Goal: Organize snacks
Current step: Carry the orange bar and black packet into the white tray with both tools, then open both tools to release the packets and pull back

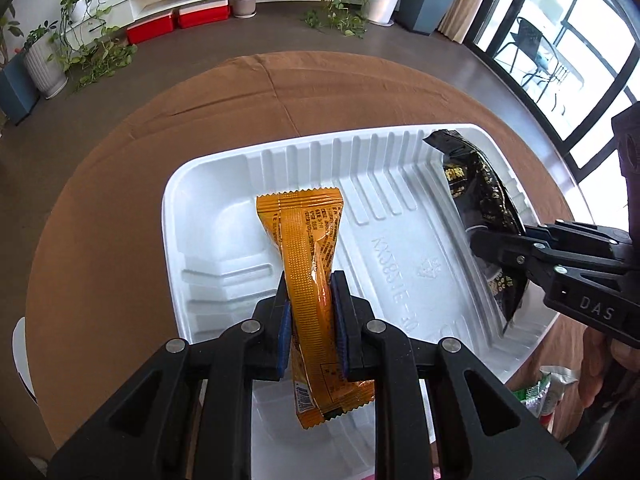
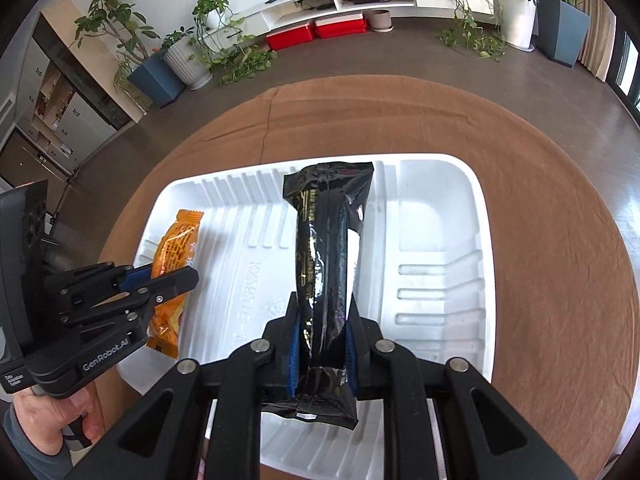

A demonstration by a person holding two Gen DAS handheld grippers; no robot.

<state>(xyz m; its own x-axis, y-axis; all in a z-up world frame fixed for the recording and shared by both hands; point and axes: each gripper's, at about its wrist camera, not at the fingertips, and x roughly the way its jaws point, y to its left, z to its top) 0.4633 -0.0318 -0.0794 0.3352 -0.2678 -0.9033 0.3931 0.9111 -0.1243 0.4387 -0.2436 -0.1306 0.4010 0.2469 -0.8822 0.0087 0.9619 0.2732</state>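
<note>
An orange snack bar (image 1: 308, 272) sits clamped between the blue pads of my left gripper (image 1: 311, 284), hanging over the left part of a white ribbed plastic tray (image 1: 208, 184). My right gripper (image 2: 322, 312) is shut on a long black snack bar (image 2: 326, 256), which hangs over the tray's (image 2: 440, 184) middle. From the left wrist view the right gripper (image 1: 486, 242) reaches in from the right with the black bar (image 1: 480, 188) near the tray's right wall. The right wrist view has the left gripper (image 2: 188, 276) and orange bar (image 2: 176, 252) at the tray's left side.
The tray lies on a round table under a brown cloth (image 1: 120, 184). A green-and-white packet (image 1: 540, 396) lies on the cloth at the tray's near right corner. A hand (image 2: 52, 408) holds the left gripper's handle. Plants, red boxes and a white shelf stand on the floor beyond.
</note>
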